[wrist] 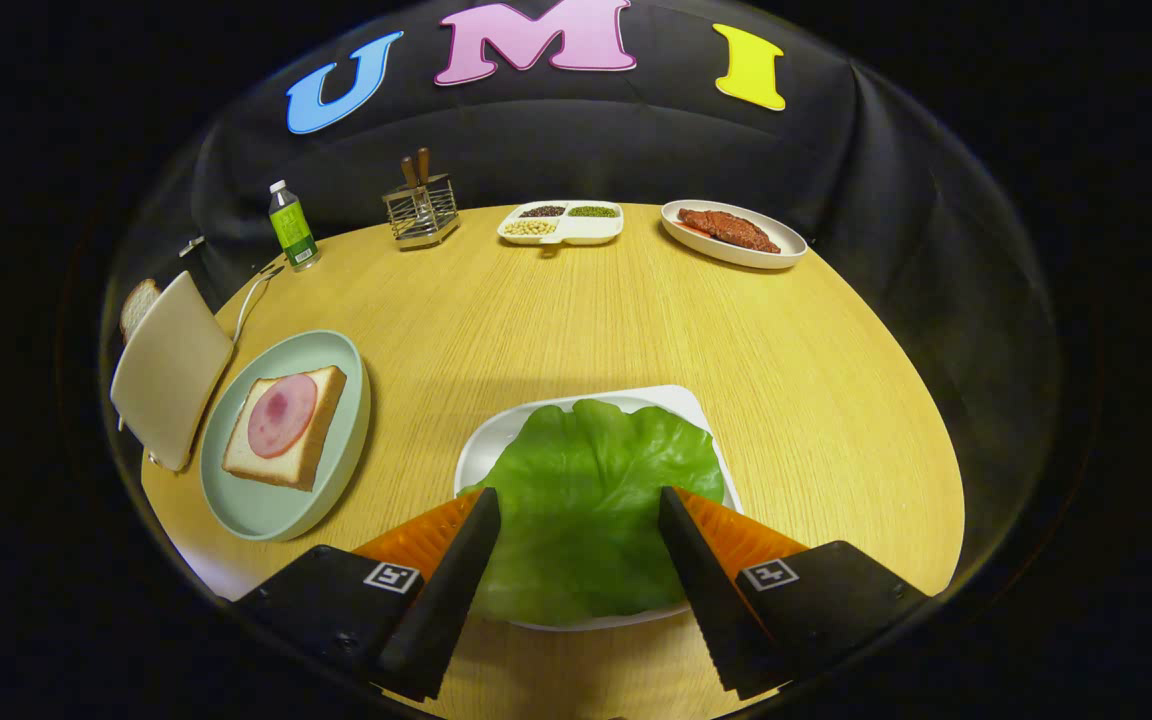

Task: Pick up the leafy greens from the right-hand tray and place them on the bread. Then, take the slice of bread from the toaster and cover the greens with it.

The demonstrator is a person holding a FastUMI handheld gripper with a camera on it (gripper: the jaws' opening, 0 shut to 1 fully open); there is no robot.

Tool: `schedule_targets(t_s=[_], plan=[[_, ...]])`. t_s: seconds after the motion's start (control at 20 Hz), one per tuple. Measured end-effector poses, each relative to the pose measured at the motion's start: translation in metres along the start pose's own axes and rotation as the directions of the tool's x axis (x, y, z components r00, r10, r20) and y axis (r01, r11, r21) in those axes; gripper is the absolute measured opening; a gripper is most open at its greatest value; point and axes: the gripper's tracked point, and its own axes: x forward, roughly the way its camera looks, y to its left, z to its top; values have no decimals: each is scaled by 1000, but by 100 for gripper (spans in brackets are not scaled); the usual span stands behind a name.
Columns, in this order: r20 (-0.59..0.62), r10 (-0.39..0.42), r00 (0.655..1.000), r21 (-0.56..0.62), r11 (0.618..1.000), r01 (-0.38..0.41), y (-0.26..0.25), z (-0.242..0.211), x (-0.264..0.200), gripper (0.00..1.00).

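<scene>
One leaf of leafy greens lies flat on the white tray, spread over most of it, so an edge is free to pinch. Claw released, fingers wide to either side of the leaf, straddling it; no contact confirmed. Target bread, topped with ham, waits on the green plate left of the tray. Toaster with second slice stands beyond, at the worktop edge.
</scene>
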Motion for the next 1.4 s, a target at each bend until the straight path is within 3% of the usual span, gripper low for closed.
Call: schedule_targets(t_s=[0.15,0.25,0.4,0.55,0.6,0.75,0.9,1.1,1.4], plan=[[5,10,1000,-16,1000,-10,5,0,-1,94],[2,34,999,-56,998,-34,11,0,0,82],[-16,49,999,-85,995,-51,15,0,0,55],[-32,30,999,-57,998,-31,7,2,0,55],[-27,25,999,-32,999,-26,8,2,0,16],[-27,36,999,-48,998,-38,11,2,1,14],[-60,32,998,-10,999,-33,9,3,4,6],[-73,12,997,48,999,-8,7,14,-10,6],[23,-13,1000,4,1000,13,14,59,-53,5]])
